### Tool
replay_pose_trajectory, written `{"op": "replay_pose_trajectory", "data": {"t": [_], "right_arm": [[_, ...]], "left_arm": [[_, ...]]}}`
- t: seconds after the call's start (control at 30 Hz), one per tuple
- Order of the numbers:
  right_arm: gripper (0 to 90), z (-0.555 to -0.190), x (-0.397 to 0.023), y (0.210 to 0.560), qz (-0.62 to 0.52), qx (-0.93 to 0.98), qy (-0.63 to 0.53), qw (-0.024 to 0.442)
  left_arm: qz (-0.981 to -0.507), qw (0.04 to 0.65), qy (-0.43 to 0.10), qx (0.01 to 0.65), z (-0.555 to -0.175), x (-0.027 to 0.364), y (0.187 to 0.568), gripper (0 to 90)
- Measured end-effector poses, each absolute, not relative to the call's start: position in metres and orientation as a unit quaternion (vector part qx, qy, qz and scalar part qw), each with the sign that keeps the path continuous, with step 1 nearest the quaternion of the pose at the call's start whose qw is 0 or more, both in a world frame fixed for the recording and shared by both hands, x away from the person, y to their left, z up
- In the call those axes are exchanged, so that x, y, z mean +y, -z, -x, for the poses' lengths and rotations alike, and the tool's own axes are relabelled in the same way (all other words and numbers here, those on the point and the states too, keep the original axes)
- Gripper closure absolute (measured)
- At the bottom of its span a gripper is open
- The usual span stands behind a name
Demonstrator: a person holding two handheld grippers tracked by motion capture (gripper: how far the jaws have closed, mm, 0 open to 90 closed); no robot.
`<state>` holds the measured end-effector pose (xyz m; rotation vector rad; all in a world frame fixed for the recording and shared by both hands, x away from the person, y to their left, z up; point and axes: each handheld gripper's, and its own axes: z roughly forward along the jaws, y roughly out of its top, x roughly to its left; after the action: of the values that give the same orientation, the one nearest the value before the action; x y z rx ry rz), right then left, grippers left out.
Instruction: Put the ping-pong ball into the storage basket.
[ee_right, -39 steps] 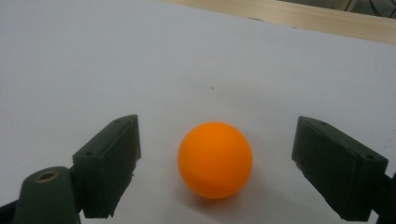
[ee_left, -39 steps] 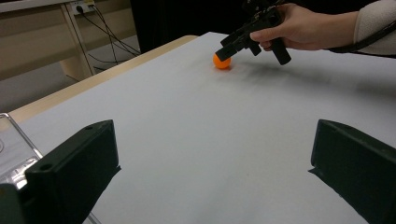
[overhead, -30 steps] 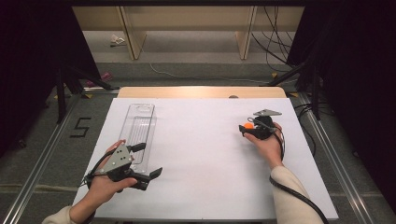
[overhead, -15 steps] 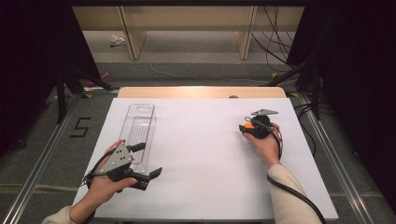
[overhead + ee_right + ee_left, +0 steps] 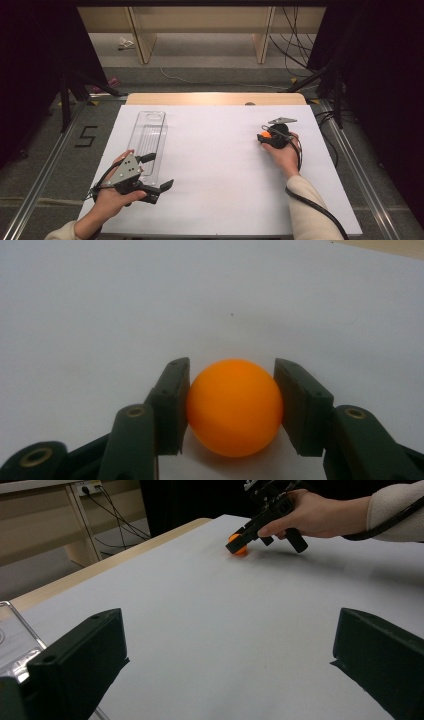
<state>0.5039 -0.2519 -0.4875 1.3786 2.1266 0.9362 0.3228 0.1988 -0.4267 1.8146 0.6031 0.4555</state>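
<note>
Right tool has just been closing and now clamps the orange ball from both sides, pads touching it; ball sits on the white desk surface at the tool's tip. In the high view the right tool and ball are at the desk's right-rear area, near the right edge but not at it. Left tool is near the front-left, jaws spread wide with nothing between them, resting just beside the clear plastic tray. The tray lies lengthwise along the left side. The wide bare middle of the desk separates the two tools, well apart. Wooden strip runs along the far edge.
</note>
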Motion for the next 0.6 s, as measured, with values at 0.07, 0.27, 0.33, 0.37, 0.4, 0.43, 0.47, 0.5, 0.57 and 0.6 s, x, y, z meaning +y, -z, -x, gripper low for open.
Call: {"op": "replay_pose_trajectory", "data": {"t": [0.07,0.27,0.33,0.37,0.4,0.43,0.47,0.5,0.57,0.6], "right_arm": [[51.2,-0.504,-0.252,0.487,-0.498,0.768,-0.338,0.22],[51.3,-0.503,-0.253,0.484,-0.497,0.764,-0.346,0.223],[51.4,-0.502,-0.253,0.482,-0.499,0.761,-0.35,0.223],[51.4,-0.502,-0.253,0.481,-0.498,0.761,-0.352,0.223],[51.4,-0.501,-0.253,0.481,-0.498,0.76,-0.352,0.224],[51.4,-0.501,-0.253,0.48,-0.497,0.76,-0.354,0.225],[51.4,-0.501,-0.253,0.48,-0.496,0.759,-0.356,0.225],[51.4,-0.5,-0.253,0.479,-0.495,0.759,-0.356,0.227],[51.4,-0.499,-0.253,0.477,-0.495,0.757,-0.361,0.227],[51.4,-0.498,-0.253,0.476,-0.495,0.756,-0.363,0.228]], "left_arm": [[-0.768,0.555,-0.193,0.255,-0.323,0.199,0.427,0.3],[-0.768,0.555,-0.193,0.255,-0.323,0.199,0.427,0.3],[-0.768,0.555,-0.193,0.255,-0.323,0.199,0.426,0.3],[-0.768,0.555,-0.193,0.255,-0.323,0.199,0.426,0.3],[-0.768,0.555,-0.194,0.255,-0.323,0.199,0.426,0.3],[-0.768,0.555,-0.193,0.255,-0.323,0.199,0.426,0.3],[-0.768,0.555,-0.193,0.255,-0.323,0.199,0.426,0.3],[-0.768,0.554,-0.194,0.255,-0.323,0.199,0.426,0.3],[-0.768,0.555,-0.194,0.255,-0.322,0.199,0.426,0.3],[-0.768,0.555,-0.194,0.255,-0.322,0.199,0.426,0.3]]}}
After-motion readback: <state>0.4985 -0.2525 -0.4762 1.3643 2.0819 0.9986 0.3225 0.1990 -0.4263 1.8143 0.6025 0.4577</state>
